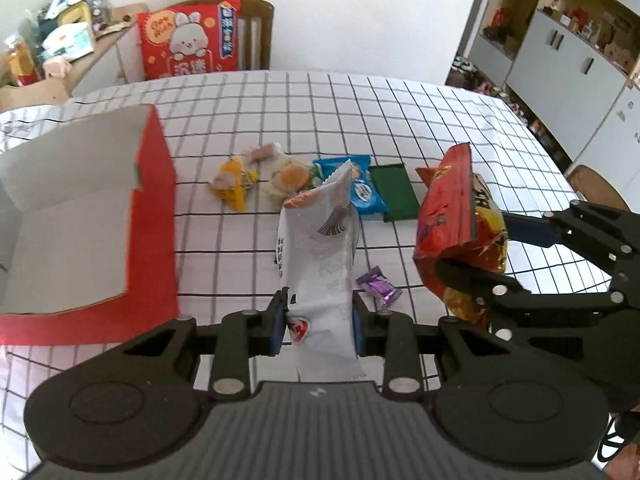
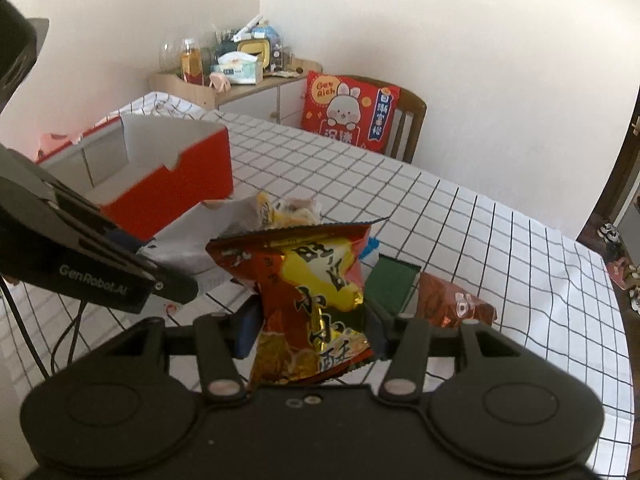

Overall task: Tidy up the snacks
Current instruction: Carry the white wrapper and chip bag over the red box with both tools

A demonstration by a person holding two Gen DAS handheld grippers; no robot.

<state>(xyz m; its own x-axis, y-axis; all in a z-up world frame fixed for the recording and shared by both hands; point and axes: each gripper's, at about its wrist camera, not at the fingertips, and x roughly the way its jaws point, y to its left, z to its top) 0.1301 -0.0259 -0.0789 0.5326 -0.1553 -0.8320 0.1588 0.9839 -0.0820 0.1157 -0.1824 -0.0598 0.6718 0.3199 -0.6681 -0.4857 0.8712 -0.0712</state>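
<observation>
My left gripper is shut on a white snack packet and holds it upright above the checked tablecloth. My right gripper is shut on a red and yellow snack bag; that bag also shows in the left wrist view. The open red box with a white inside stands left of the left gripper; it also shows in the right wrist view. Loose snacks lie on the table: a yellow packet, a blue packet, a green packet, a purple candy.
A brown snack bag lies right of the right gripper. A wooden chair with a red rabbit cushion stands at the table's far side. A cluttered cabinet stands by the wall. Shelving lines the right.
</observation>
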